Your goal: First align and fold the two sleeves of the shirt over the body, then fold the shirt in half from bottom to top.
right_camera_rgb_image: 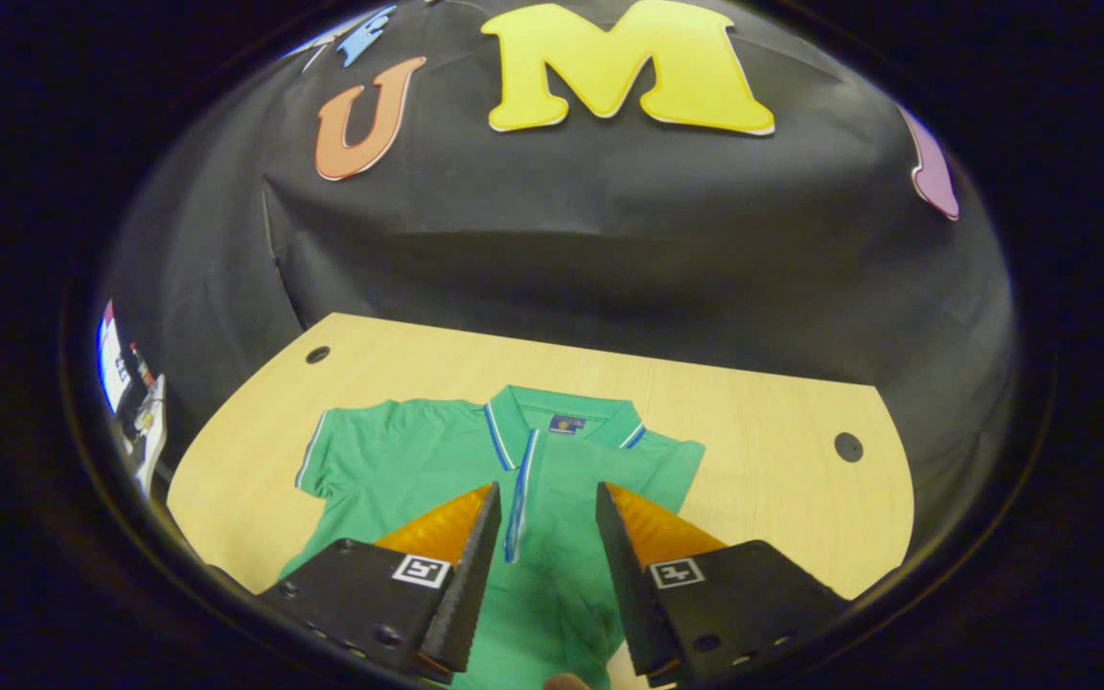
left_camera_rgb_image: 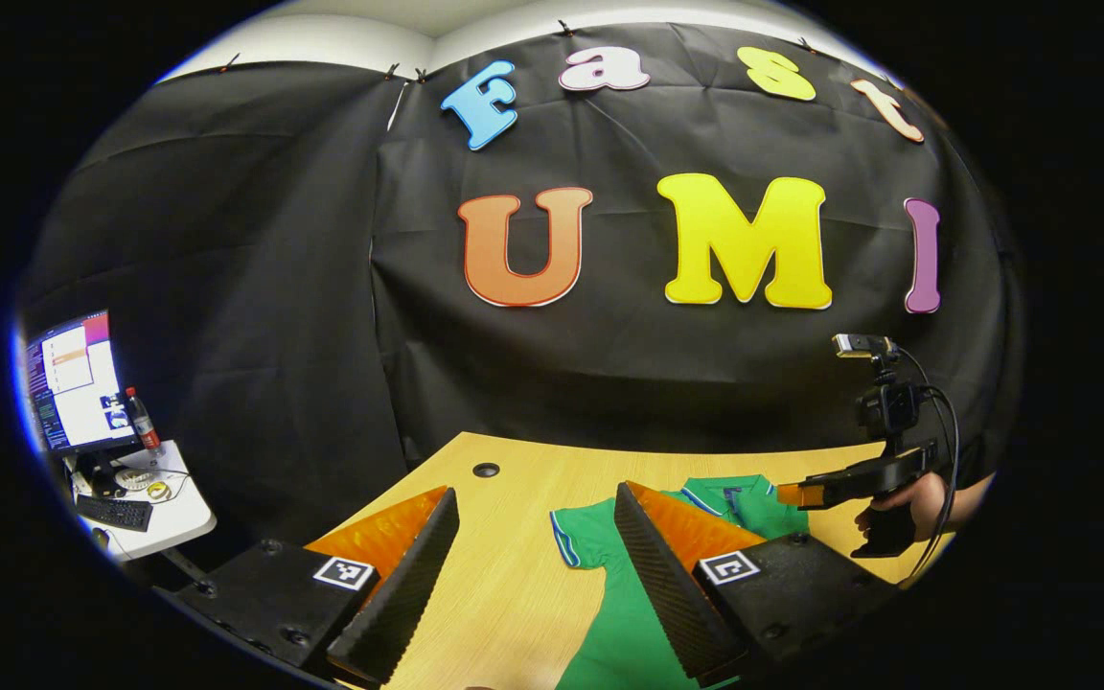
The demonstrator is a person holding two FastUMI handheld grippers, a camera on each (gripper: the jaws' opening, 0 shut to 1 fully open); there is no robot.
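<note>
Green polo shirt (right_camera_rgb_image: 437, 460) flat on wooden table (right_camera_rgb_image: 772, 450), collar toward black backdrop. Right gripper (right_camera_rgb_image: 538, 508) hovers over chest placket, jaws spread, nothing held. Left gripper (left_camera_rgb_image: 538, 517) above shirt's sleeve (left_camera_rgb_image: 579, 539), jaws wide, empty.

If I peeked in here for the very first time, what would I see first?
Probably the bright green polo shirt with blue-and-white trim, lying flat, collar toward the wall, on the pale wooden table. In the right gripper view, the right gripper hangs open above the shirt's middle. In the left gripper view, the left gripper is open too, near one short sleeve.
</note>
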